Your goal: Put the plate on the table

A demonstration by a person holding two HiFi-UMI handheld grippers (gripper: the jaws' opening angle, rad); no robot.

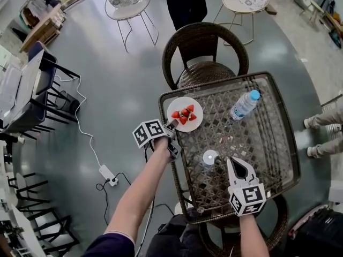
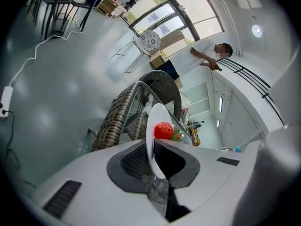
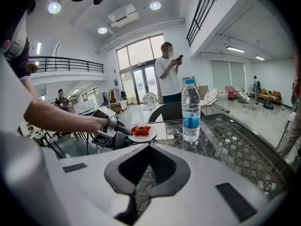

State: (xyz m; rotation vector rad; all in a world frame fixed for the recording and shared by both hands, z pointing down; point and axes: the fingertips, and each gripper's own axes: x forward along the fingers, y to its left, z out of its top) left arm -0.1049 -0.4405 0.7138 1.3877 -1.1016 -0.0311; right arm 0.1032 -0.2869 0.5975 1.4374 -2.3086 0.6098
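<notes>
Presently: left gripper, jaws pinching the near-left rim of the plate. Plate white, round, level, at the far-left corner of the table; whether it rests on the top or hangs just above cannot be told. Strawberries, several, red, grouped at the plate's middle. Right gripper, jaws pressed together with nothing between them, over the table's near edge, well apart from the plate. Water bottle, clear with a blue cap, upright on the table to the right of the plate. Small round white object on the table near the right gripper. Wicker chair just beyond the table's far edge. Standing person behind the chair.
</notes>
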